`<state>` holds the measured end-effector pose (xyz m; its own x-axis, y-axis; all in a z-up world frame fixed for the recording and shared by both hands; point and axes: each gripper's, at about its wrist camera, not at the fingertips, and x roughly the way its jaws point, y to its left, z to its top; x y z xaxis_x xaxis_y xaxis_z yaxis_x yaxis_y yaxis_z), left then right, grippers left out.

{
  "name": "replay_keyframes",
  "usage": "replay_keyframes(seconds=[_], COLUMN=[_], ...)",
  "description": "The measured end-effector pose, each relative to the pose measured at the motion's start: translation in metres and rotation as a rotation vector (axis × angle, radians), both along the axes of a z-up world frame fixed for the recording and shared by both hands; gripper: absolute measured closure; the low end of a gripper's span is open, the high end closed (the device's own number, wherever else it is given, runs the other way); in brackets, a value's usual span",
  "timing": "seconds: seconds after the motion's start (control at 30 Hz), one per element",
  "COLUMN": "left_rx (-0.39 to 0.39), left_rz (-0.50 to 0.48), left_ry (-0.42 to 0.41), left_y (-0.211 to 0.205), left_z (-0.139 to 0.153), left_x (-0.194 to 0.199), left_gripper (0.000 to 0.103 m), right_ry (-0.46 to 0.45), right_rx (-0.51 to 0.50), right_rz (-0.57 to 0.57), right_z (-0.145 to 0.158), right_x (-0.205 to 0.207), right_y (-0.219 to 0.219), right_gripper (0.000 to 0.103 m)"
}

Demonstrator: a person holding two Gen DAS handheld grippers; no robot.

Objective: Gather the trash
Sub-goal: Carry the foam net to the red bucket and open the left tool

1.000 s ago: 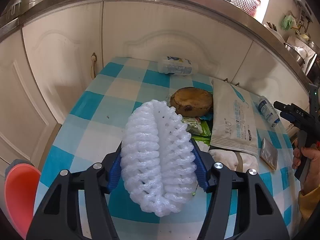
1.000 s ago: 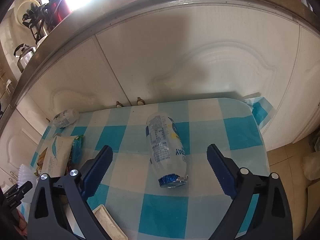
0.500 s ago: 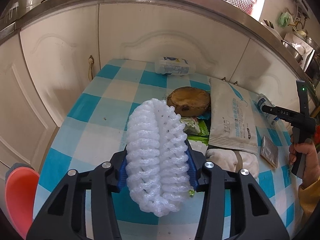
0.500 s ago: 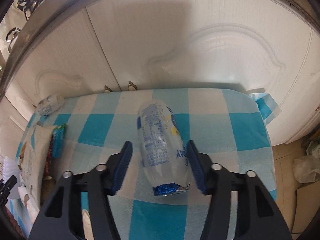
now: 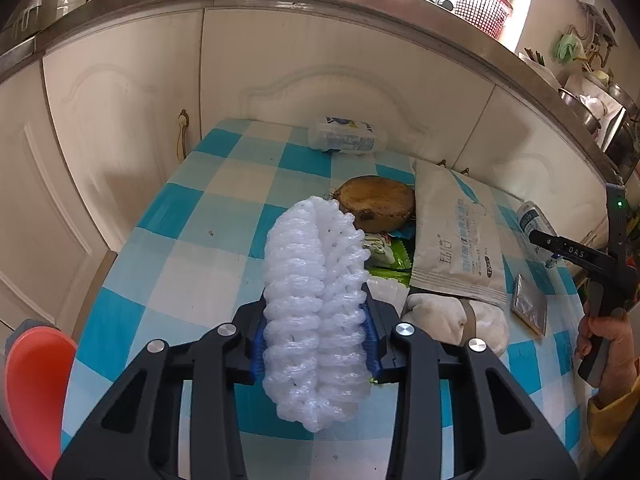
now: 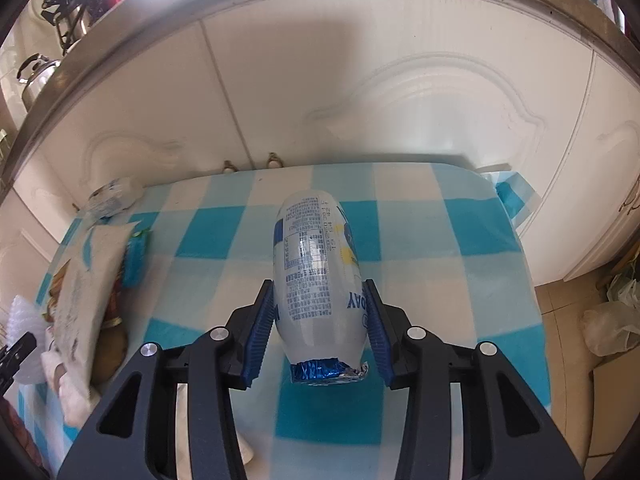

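A white foam fruit net [image 5: 316,272] stands on edge on the blue checked tablecloth [image 5: 180,240]. My left gripper [image 5: 316,320] squeezes it between its blue pads, jaws still closing. In the right wrist view a white plastic drink bottle [image 6: 316,256] with blue print and a torn foil lid points away from the camera. My right gripper [image 6: 319,300] has both pads against its sides, jaws closing. The right gripper [image 5: 560,246] also shows at the far right of the left wrist view, held by a hand.
On the cloth lie a brown coconut shell [image 5: 378,202], a white pouch [image 5: 452,240], a second bottle [image 5: 346,140], a green wrapper [image 5: 390,256], white tissue [image 5: 448,316] and a foil packet [image 5: 530,308]. An orange bin [image 5: 36,380] is at lower left. Cabinets stand behind.
The left jaws have narrowed and squashed the foam net thinner. The right gripper moved forward over the bottle and closed from wide open onto its sides.
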<state>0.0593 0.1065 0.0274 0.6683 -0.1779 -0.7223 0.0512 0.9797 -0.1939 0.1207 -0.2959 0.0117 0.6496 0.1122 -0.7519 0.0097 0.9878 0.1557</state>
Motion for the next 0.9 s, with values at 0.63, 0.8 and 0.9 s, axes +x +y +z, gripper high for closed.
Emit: replay_keyframes(seconds=[0.63, 0.8, 0.9], left_rx=[-0.061, -0.071, -0.075], left_rz=[0.038, 0.095, 0.137], left_ry=[-0.078, -0.087, -0.083], left_y=[0.052, 0.090, 0.117], left_z=[0.033, 0.041, 0.042], left_x=[-0.057, -0.086, -0.105], left_gripper=[0.066, 0.066, 0.066], right_ry=[-0.061, -0.038, -0.010], right_rx=[0.116, 0.190, 0.236], right_rz=[0.127, 0.233, 0.323], right_z=[0.034, 0.035, 0.035], right_x=[-0.113, -0.135, -0.146], right_y=[0.099, 0.150, 0.189], right_gripper=[0.058, 0.058, 0.058])
